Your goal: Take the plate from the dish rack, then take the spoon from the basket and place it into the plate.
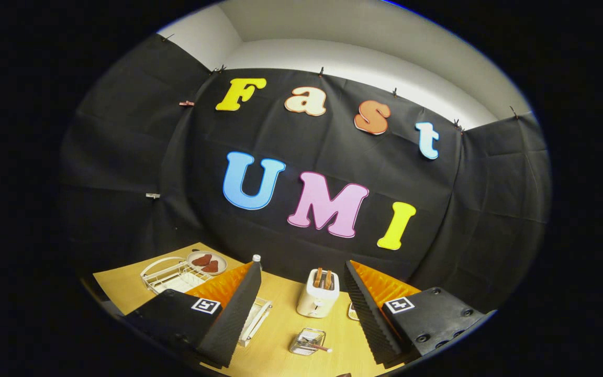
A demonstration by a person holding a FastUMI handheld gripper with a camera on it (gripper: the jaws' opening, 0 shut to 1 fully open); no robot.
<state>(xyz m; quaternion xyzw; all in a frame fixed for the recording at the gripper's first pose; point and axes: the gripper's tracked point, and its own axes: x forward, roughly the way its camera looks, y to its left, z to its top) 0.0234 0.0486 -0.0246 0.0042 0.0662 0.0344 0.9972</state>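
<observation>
My gripper (pixel 301 265) is open and held above the wooden table (pixel 280 327), with nothing between the fingers. Low between the fingers stands a small wire basket (pixel 306 341) with a spoon (pixel 316 346) lying in it, handle toward the right finger. A white wire dish rack (pixel 167 274) stands to the left, beyond the left finger (pixel 236 314), with something white lying in it. A second white wire frame (pixel 257 317) peeks out from behind the left finger; I cannot tell what it holds.
A cream toaster (pixel 318 294) with two slices in it stands between the fingers, beyond the basket. A plate with brown food (pixel 207 262) sits behind the dish rack near the black wall. A white bottle cap (pixel 256 258) shows above the left fingertip.
</observation>
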